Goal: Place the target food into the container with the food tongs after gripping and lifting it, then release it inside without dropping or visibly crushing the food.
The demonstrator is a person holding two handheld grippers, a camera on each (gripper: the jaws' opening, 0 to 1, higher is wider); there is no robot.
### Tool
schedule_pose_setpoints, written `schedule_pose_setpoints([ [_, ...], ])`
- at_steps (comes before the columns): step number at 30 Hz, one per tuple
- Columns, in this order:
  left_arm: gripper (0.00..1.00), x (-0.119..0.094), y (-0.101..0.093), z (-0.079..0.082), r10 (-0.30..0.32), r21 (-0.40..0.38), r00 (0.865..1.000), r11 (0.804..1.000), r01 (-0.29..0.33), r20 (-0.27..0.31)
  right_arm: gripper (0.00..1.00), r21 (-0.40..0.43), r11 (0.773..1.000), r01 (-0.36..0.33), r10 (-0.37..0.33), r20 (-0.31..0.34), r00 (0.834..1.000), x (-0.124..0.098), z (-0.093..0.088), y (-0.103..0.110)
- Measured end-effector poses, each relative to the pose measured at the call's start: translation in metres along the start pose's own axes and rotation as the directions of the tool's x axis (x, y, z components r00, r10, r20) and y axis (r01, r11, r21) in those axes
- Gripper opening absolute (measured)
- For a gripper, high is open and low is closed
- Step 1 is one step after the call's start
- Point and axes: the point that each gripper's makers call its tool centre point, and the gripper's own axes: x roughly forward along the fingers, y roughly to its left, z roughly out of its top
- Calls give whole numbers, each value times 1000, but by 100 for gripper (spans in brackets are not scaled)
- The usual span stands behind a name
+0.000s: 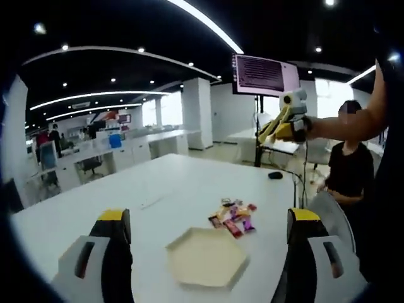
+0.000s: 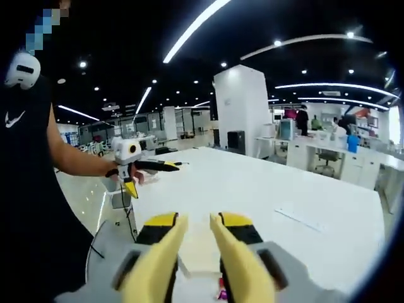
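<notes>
Yellow-tipped jaws of the left gripper (image 1: 205, 237) are standing wide apart, holding nothing, framing one hexagonal tray (image 1: 206, 257) at lower centre. Beyond it, several sweets (image 1: 232, 217) are lying piled on the table (image 1: 189, 180). Right gripper (image 2: 195, 243), narrowly parted, is gripping nothing.

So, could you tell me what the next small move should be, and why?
Probably lower the right gripper toward the wrapped candies: it hangs high above the table with its tongs parted and empty, while the candies lie beside the hexagonal tray.
</notes>
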Motion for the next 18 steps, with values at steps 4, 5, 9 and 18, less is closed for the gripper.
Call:
schedule_pose_setpoints([
  [4, 100, -5, 4, -19, 79, -45, 997, 996, -79, 1, 25, -35, 999, 36, -37, -23, 999, -6, -13, -14],
  [5, 100, -6, 2, -21, 97, -35, 995, 995, -96, 19, 25, -59, 998, 22, -24, -37, 999, -7, -18, -16],
  [9, 100, -9, -2, -38, 159, -32, 987, 987, -158, 24, 25, -99, 995, -22, 16, -59, 998, -11, -29, -27],
  [18, 100, -15, -16, -48, 252, -72, 968, 965, -252, -16, 25, -95, 989, -112, 103, -98, 990, -19, -56, -51],
])
